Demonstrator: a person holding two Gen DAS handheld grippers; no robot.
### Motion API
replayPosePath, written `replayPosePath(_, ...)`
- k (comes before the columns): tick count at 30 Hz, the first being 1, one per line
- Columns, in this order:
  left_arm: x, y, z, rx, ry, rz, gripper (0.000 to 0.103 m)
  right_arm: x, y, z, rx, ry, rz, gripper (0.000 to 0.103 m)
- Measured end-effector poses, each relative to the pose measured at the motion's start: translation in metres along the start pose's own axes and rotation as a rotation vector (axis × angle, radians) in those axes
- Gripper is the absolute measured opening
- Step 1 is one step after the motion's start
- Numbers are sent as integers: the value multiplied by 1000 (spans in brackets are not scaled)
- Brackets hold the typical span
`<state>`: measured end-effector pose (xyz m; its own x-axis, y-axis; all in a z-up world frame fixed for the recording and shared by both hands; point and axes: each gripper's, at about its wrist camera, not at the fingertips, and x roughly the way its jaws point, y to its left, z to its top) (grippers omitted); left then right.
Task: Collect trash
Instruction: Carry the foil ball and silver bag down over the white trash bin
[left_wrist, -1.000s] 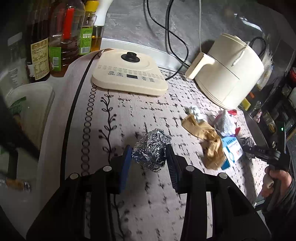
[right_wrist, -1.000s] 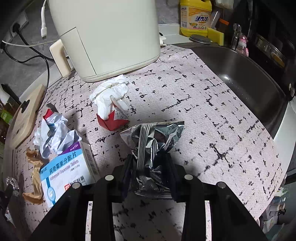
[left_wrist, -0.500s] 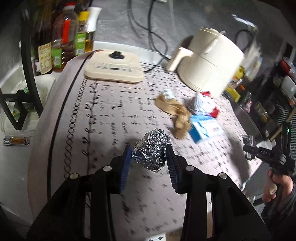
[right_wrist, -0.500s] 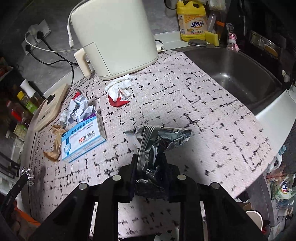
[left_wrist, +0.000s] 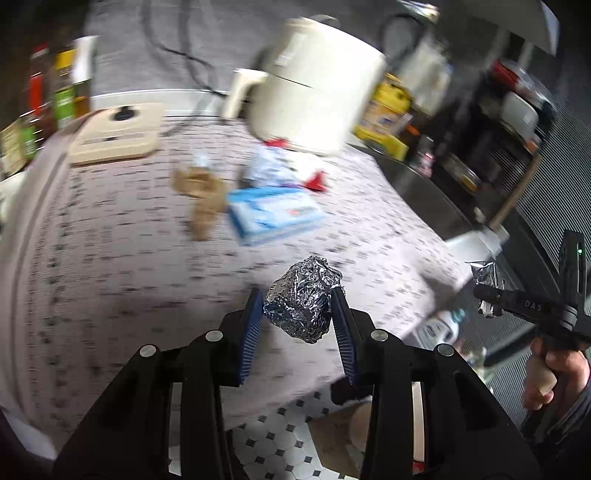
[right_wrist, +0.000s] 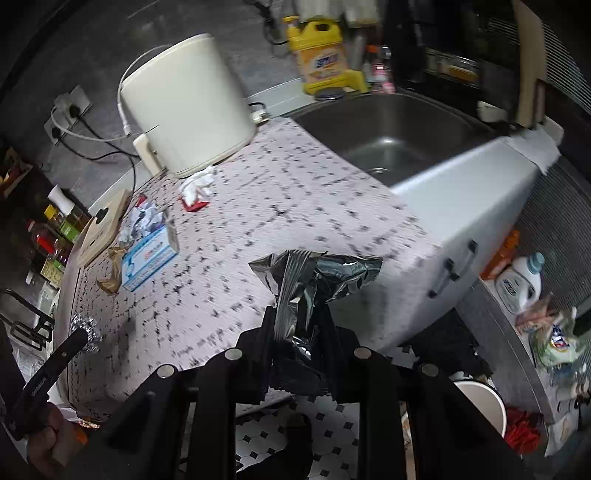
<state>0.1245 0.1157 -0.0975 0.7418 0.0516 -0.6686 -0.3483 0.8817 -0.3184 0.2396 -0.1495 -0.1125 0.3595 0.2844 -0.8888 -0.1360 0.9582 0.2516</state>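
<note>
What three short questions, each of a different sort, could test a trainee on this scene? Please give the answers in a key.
1. True or false: the left gripper holds a ball of crumpled foil.
2. What does the right gripper hold? A. a blue box B. a silver snack wrapper C. a yellow bottle
3. Fill in: the blue box lies on the ____.

Key:
1. True.
2. B, the silver snack wrapper.
3. Counter; the box lies beside crumpled brown paper.
</note>
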Motion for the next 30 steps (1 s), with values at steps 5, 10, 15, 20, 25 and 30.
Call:
replayPosePath(5,21,-54,-4,85,39,-86,38,-29,-47,-18,71,-15,-47,24)
replayPosePath(10,38,-105,-12,170,83,-167,38,-53,-97,-43,167,-24,-110,24)
replayPosePath(15,52,-147,-29,231,134,-224,38,-67,-143,-73,252,-14,-161,25)
replayPosePath(20,66,-179,-53,276,195,-265,38,-71,-182,-109,325,30,-200,29)
replayPosePath(25,87,-200,-80,298,264,-287,38,-61,-211,-145,381,95,-203,30)
replayPosePath(30,105,-213,-110,299,317,-299,38,-48,-222,-171,370,153,-197,45)
